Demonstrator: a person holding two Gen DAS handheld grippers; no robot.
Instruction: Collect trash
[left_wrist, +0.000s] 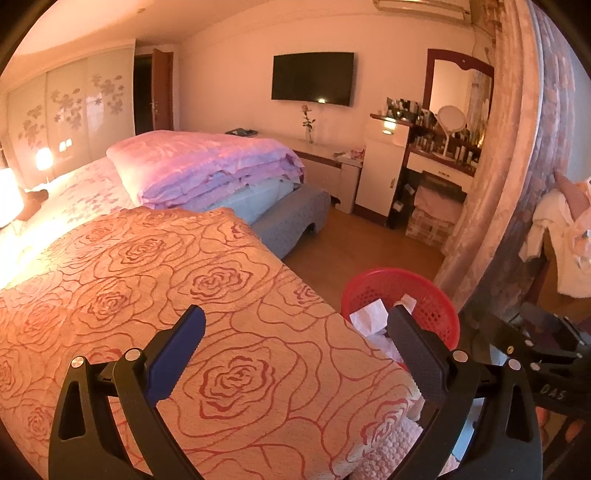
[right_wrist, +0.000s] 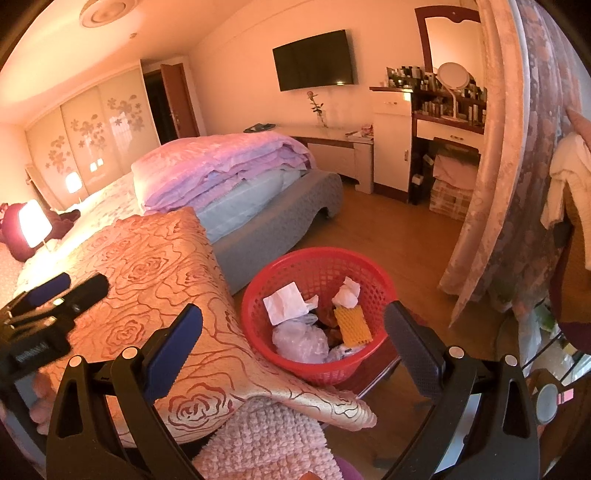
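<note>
Apparently both the left gripper (left_wrist: 295, 332) and right gripper (right_wrist: 293, 328) hang spread and empty. No loose litter shows outside the red perforated plastic basket (right_wrist: 291, 266), so scan the rose-patterned orange bedspread (left_wrist: 166, 266) first.

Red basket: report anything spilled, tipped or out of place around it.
Nothing stands out. The red basket stands upright on the floor beside the bed, with tissues, a plastic bag and a yellow foam net all inside it.

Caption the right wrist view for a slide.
Open right tongs hover above a red basket of crumpled tissue, plastic and yellow foam beside a rose-patterned bedspread.
</note>
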